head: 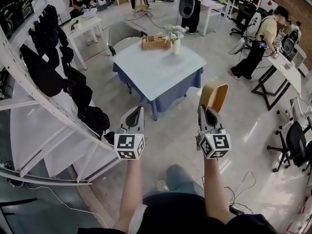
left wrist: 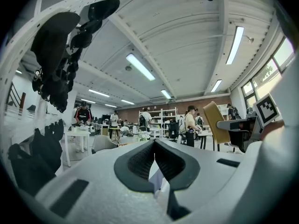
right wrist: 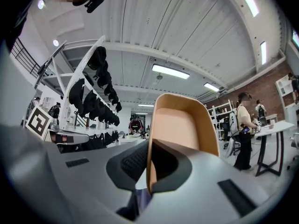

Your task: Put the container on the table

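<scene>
The right gripper (head: 208,110) is closed on the container (head: 214,96), a light brown one with rounded corners. In the right gripper view the two jaws of this gripper (right wrist: 148,158) pinch one thin side wall of the container (right wrist: 181,125), and its open inside faces the camera. The container stands upright above the jaws, in the air over the grey floor (head: 243,111). It is on the near side of the table (head: 161,74), close to the table's right corner, and it does not touch the table.

The left gripper (head: 138,110) is closed and empty. In the left gripper view its dark pads (left wrist: 140,160) meet at the tips and nothing is between them. It is held just to the left of the right gripper, at about the same height.

The table has a light blue cloth. At its far edge there are a woven basket (head: 155,42) and a white vase (head: 176,46) with flowers. On the left a white rack (head: 29,89) carries black bags (head: 44,74).
</scene>
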The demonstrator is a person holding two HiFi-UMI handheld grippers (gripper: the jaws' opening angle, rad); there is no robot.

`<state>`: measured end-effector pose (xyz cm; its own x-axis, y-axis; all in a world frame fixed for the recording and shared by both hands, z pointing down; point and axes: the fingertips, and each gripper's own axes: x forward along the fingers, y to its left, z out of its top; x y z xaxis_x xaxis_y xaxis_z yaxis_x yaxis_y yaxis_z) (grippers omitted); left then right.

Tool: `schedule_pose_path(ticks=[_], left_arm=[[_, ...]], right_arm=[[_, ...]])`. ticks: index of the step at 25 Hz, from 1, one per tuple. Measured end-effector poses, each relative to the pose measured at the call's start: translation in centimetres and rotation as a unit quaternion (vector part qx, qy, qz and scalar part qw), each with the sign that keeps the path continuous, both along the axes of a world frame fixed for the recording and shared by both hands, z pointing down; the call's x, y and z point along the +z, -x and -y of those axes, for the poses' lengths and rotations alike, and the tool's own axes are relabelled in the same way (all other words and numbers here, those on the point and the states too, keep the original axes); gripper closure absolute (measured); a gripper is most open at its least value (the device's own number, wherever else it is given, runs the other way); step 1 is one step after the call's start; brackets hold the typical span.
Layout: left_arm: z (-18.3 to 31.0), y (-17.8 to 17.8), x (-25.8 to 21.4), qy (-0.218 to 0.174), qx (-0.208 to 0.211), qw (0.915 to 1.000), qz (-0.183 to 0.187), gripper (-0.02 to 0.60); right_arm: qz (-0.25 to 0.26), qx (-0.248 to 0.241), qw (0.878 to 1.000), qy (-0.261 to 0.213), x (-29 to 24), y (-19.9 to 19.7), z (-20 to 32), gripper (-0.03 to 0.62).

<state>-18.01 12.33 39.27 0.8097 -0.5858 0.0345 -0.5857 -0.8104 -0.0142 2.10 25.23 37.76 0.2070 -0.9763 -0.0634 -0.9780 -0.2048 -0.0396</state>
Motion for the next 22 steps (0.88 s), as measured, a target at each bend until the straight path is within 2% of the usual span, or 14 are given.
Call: schedule_pose_path(ticks=[5,10,16,22], left_arm=[[2.3,-2.3,0.1,-0.002,0.005,1.0,0.0,0.572],[6.8,-5.6,0.9,-0.004,-0.004,1.0,0.006,0.574],[14.8,-11.0,2.5,-0.005,-0.029,0.9995,0.011,0.572],[23.2,-17.1,3.1,0.01,-0.063,0.9978,0.015,0.574]], right_arm=[[0.004,0.002,1.0,-0.002,0.3,-2.0,2.2,0.591],[0.009,-0.007,1.0,-0.001,1.5,-5.7,6.9,0.591],[0.005,-0.017,1.0,-0.008,2.4,-12.9,16.2,0.591],[0.001,-0.05,0.999,0.004,2.3,-19.7,26.6,0.591]])
